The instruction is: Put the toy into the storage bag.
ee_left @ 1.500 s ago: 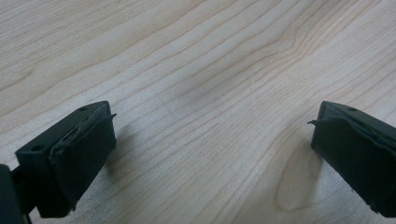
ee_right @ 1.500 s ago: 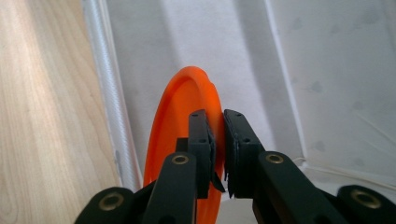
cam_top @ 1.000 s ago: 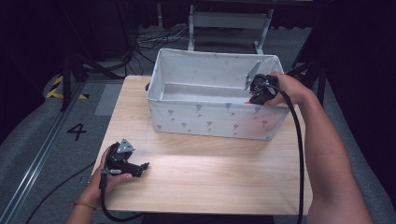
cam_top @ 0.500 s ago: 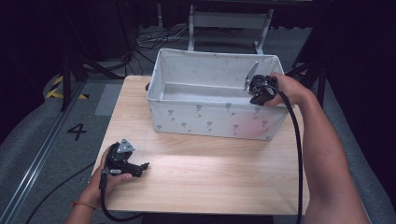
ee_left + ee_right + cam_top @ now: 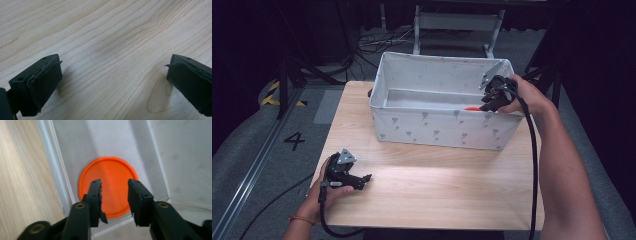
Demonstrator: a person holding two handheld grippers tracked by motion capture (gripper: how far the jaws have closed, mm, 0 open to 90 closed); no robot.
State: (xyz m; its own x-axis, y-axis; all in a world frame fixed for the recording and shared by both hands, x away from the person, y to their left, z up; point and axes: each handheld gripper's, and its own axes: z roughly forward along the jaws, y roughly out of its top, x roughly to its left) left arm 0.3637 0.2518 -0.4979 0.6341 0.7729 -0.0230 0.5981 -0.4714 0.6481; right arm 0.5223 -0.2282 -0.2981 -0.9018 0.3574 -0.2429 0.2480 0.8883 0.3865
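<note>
An orange round disc (image 5: 108, 176) lies flat on the bottom of a white fabric bin (image 5: 437, 131), close to its right end wall; a sliver of the disc (image 5: 472, 108) peeks over the front wall in the high view. My right gripper (image 5: 115, 182) hangs over the disc with its jaws apart and nothing between them. From above, the right gripper (image 5: 494, 95) sits just inside the bin's right rim. My left gripper (image 5: 362, 179) rests low over the wooden table (image 5: 437, 190) near its front left corner. In its own view the left gripper (image 5: 112, 68) is spread wide over bare wood.
The bin takes up the back half of the table, its walls standing upright around the right gripper. A cable (image 5: 532, 165) trails from the right gripper along the forearm. Dark floor, cables and a metal frame (image 5: 457, 22) lie beyond the table.
</note>
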